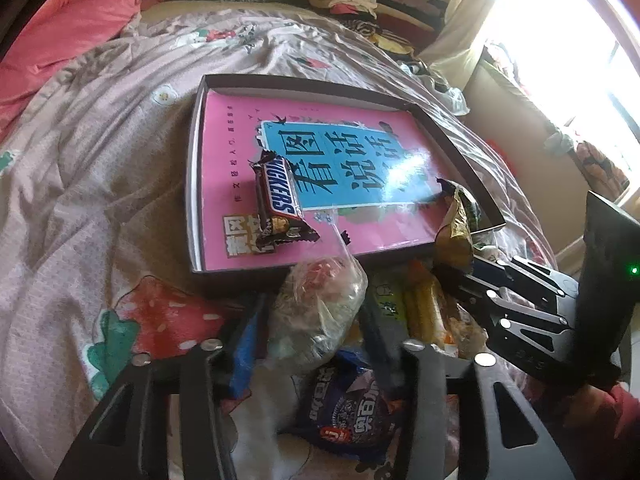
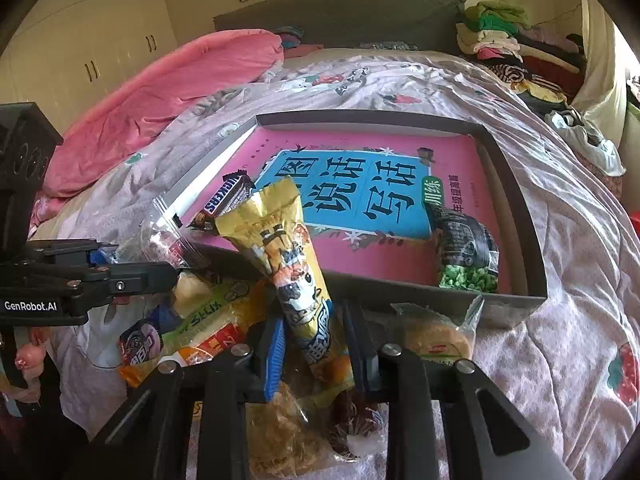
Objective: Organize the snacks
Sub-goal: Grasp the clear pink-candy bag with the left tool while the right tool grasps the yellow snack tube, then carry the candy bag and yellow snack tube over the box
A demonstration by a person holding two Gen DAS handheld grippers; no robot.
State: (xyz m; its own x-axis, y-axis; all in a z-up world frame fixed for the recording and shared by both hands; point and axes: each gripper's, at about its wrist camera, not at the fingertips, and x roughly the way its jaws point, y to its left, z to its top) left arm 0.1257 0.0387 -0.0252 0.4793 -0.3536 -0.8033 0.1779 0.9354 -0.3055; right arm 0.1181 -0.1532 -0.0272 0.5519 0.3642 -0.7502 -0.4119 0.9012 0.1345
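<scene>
A shallow dark tray (image 1: 344, 90) (image 2: 532, 216) lined with a pink book lies on the bed. A Snickers bar (image 1: 278, 198) (image 2: 224, 200) lies inside it at the near left, and a bag of green peas (image 2: 466, 254) at the near right. My left gripper (image 1: 316, 316) is shut on a clear plastic snack bag (image 1: 320, 304) just before the tray's near edge. My right gripper (image 2: 314, 328) is shut on a long yellow snack packet (image 2: 288, 256) whose top leans over the tray's near edge; it also shows in the left wrist view (image 1: 454, 228).
A pile of loose snacks (image 2: 208, 320) lies on the floral quilt in front of the tray, including a blue packet (image 1: 352, 408). A pink blanket (image 2: 160, 96) lies at the far left. Folded clothes (image 2: 504, 36) are stacked at the far right.
</scene>
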